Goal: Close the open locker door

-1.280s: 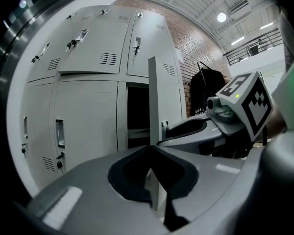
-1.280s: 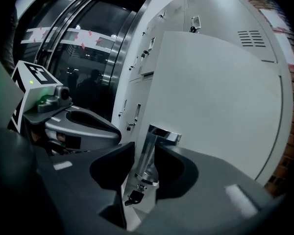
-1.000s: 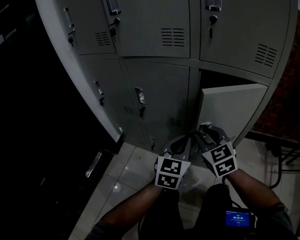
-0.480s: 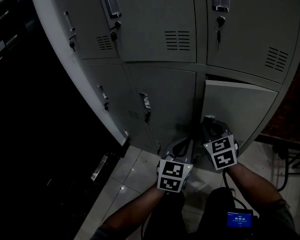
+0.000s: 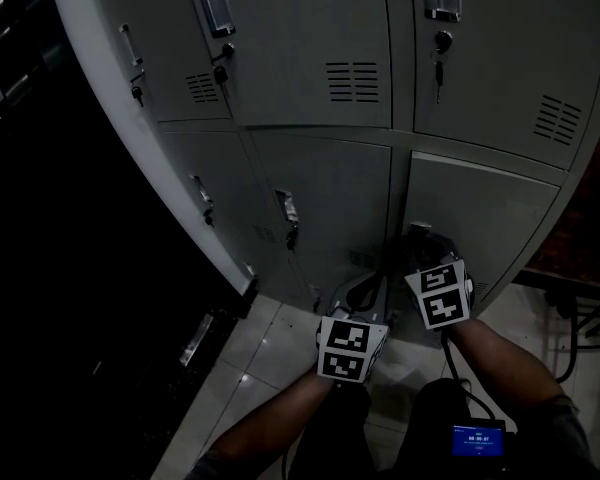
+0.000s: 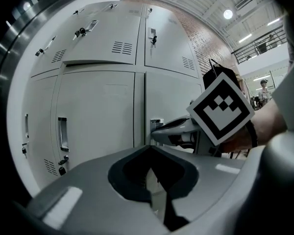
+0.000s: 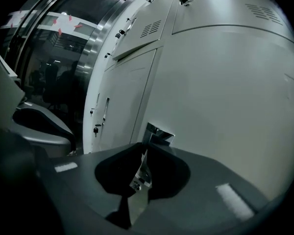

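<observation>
The lower right locker door (image 5: 480,218) now lies about flush with the grey locker bank. My right gripper (image 5: 412,236) is at the door's left edge. In the right gripper view its jaws (image 7: 139,175) are closing to a narrow slit, with the shiny metal door handle (image 7: 158,133) running down between them. The left gripper view shows the right gripper's fingertips (image 6: 174,130) at that handle (image 6: 156,124). My left gripper (image 5: 365,283) hovers just left and lower, clear of the lockers. Its jaws (image 6: 154,190) are shut with nothing in them.
Neighbouring closed locker doors have handles and hanging keys (image 5: 291,218). A dark metal frame (image 5: 195,333) stands at the left over the tiled floor (image 5: 270,343). Cables and a chair leg (image 5: 575,313) are at the right. A small lit screen (image 5: 477,436) sits near my body.
The locker door has swung from ajar to about flush. My right gripper moved forward with it and its jaws narrowed. The left gripper barely moved.
</observation>
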### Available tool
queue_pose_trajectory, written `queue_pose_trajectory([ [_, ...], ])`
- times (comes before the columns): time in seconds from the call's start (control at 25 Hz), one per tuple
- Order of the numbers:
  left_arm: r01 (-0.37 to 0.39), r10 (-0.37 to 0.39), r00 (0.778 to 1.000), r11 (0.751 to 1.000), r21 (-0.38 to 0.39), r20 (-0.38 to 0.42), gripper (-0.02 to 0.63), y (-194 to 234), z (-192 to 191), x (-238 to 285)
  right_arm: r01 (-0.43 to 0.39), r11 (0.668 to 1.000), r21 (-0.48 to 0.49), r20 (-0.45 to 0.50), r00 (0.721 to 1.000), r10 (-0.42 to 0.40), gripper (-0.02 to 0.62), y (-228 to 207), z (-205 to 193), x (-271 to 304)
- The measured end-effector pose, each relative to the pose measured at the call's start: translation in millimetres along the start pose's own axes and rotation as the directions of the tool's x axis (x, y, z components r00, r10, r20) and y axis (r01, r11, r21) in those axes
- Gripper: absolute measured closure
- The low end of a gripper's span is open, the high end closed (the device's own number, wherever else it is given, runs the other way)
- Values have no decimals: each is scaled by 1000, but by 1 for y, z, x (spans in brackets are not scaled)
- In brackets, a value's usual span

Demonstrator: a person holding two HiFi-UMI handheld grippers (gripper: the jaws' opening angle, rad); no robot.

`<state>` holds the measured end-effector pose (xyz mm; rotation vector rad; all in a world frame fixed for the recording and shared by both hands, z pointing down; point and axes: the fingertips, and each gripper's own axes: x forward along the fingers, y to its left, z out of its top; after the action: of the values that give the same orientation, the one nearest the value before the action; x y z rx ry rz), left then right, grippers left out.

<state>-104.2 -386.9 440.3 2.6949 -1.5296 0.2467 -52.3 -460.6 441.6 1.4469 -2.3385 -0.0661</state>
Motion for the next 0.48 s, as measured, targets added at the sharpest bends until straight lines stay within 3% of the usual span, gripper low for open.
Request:
queue_pose_trajectory([
  [0.48,-1,0,1000,1000,-29,-2,606,7,-1,6,52,998,29,-12,999,-52,552,-9,1,10],
])
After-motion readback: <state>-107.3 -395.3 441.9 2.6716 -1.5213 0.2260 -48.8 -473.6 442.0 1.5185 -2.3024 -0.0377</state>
